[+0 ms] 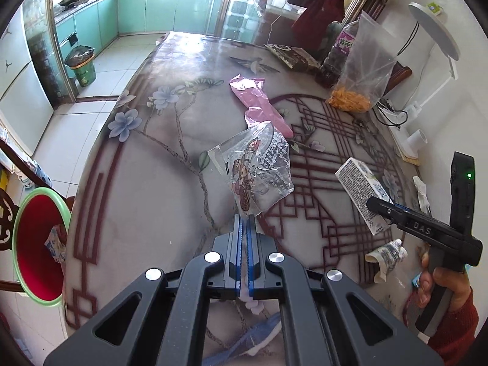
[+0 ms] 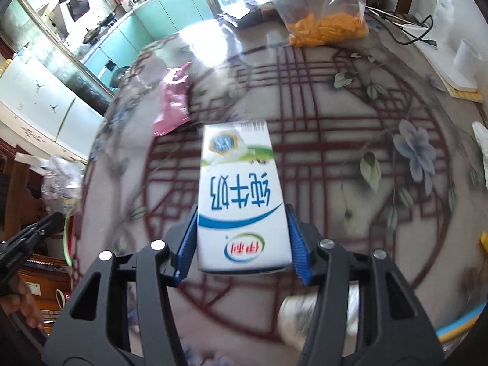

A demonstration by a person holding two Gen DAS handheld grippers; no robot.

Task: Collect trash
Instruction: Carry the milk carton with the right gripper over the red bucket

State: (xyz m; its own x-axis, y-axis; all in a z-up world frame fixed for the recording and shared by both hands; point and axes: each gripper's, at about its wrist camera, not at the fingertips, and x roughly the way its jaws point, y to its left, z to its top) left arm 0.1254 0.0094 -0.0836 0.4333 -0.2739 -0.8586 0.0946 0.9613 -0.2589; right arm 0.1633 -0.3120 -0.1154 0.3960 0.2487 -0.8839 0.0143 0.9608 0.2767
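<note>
Here, a clear printed wrapper [image 1: 257, 170] is pinched at its lower edge by the left hand-held gripper [image 1: 244, 222], raised above the table [image 1: 146, 189], a milk carton [image 2: 241, 201] is clamped between the right hand-held gripper's [image 2: 242, 238] blue pads, a red bin [image 1: 38, 244] beside the table is shown only in the left wrist view.

The table [image 1: 158, 183] is glossy — its flower-printed top throws back window glare at twelve o'clock. The clear snack wrapper [image 1: 256, 167] is thin, crinkled plastic film; the pink wrapper [image 1: 259, 103] beyond it is shiny foil-like film. The milk carton [image 2: 241, 201] is smooth coated card, faintly glossy. Both the left gripper [image 1: 245, 222] and the right gripper [image 2: 242, 238] are matt black plastic with ribbed blue pads [image 2: 186, 244] and bright metal pins — and the red bin [image 1: 36, 244] at nine o'clock looks like smooth plastic.
</note>
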